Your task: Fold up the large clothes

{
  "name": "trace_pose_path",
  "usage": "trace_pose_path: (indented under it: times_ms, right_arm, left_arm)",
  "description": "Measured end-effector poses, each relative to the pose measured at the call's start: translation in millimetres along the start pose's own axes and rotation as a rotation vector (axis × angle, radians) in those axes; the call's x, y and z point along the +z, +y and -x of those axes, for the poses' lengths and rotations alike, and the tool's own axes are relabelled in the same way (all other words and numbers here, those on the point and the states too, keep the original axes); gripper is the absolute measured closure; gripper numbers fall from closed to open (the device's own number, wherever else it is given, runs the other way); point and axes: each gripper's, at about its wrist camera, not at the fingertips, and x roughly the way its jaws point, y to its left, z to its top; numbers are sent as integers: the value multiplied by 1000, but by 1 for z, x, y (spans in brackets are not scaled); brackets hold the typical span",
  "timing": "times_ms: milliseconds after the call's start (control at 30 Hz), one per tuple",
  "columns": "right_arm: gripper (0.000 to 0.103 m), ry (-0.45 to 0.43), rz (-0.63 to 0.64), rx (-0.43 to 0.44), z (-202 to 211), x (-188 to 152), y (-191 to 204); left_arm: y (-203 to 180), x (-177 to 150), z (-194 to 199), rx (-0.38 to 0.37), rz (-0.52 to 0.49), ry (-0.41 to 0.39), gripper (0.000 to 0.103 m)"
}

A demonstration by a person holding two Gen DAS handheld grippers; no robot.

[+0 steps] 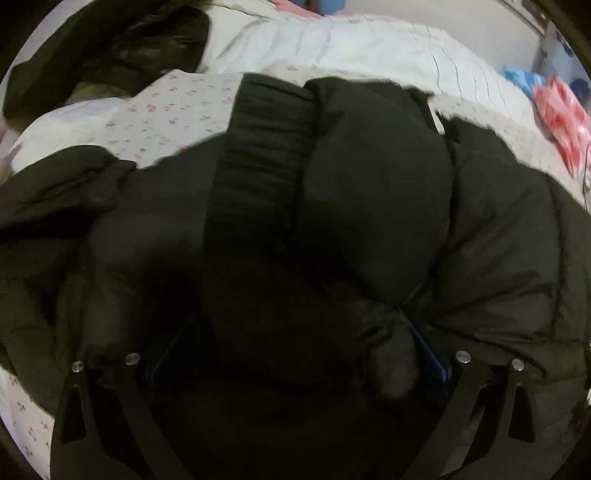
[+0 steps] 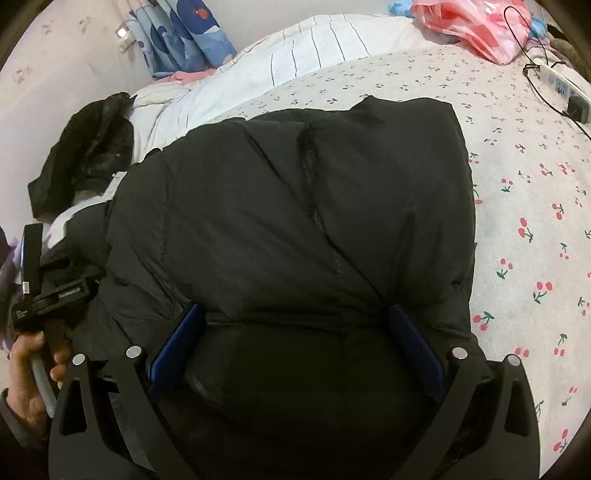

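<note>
A large black puffer jacket (image 2: pixel 295 206) lies on a bed with a cherry-print sheet (image 2: pixel 524 206). In the left wrist view the jacket (image 1: pixel 369 206) fills the frame, with a ribbed cuff or hem (image 1: pixel 258 155) on top. My left gripper (image 1: pixel 295 354) has its jaws wide apart, with bunched jacket fabric between the fingers. My right gripper (image 2: pixel 295 332) also has its blue pads (image 2: pixel 177 343) wide apart, pressed against a thick fold of the jacket. The left gripper and the hand holding it show at the left edge of the right wrist view (image 2: pixel 44 291).
Another dark garment (image 2: pixel 88 147) lies at the back left on a striped white duvet (image 2: pixel 314 48). A pink plastic bag (image 2: pixel 480 26) and a white power strip with a black cable (image 2: pixel 561 88) lie at the far right. A blue curtain (image 2: pixel 184 37) hangs behind.
</note>
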Motion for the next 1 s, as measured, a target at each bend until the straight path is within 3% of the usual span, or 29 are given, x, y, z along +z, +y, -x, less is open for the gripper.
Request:
trace_pose_path:
  times_ms: [100,167,233,267,367,467,533,600,633,733,800,900,1000]
  right_arm:
    - [6,-2,-17,14,1,-1,-4]
    - [6,-1,-38,29,4,0,-7]
    - [6,2,-51,36,4,1,-9]
    - [6,3,-59,41,5,1,-10]
    - [7,-66,-85,53,19,4,-10]
    - [7,-236,4,48,47,7,10]
    - [7,-289,115,28,49,6,35]
    - [7,-177,193,-15,24,5,53]
    - [7,-124,217,-46,12,3,61]
    - [7,-237,315,12,38,-1,98]
    - [7,-303,465,62,46,-1,152]
    - [7,-137,609,164,1,5,234]
    - [7,-39,747,94,-61,1,300]
  left_arm:
    - [-1,2,47,64,-140,-114,6]
    - [6,5,78,220,-297,-216,6]
    - [18,9,89,361,-426,-256,6]
    - [29,12,88,459,-512,-253,6]
    - [56,20,66,593,-611,-183,6]
    - [80,24,35,621,-612,-89,6]
    - [96,25,17,641,-592,-39,6]
    - [113,24,1,620,-519,0,7]
    - [119,24,1,604,-481,0,20]
    - [142,36,10,474,-294,-4,50]
    - [156,44,20,385,-206,-20,66]
    - [176,52,38,214,-77,-45,83]
    - [187,53,65,73,8,-99,87]
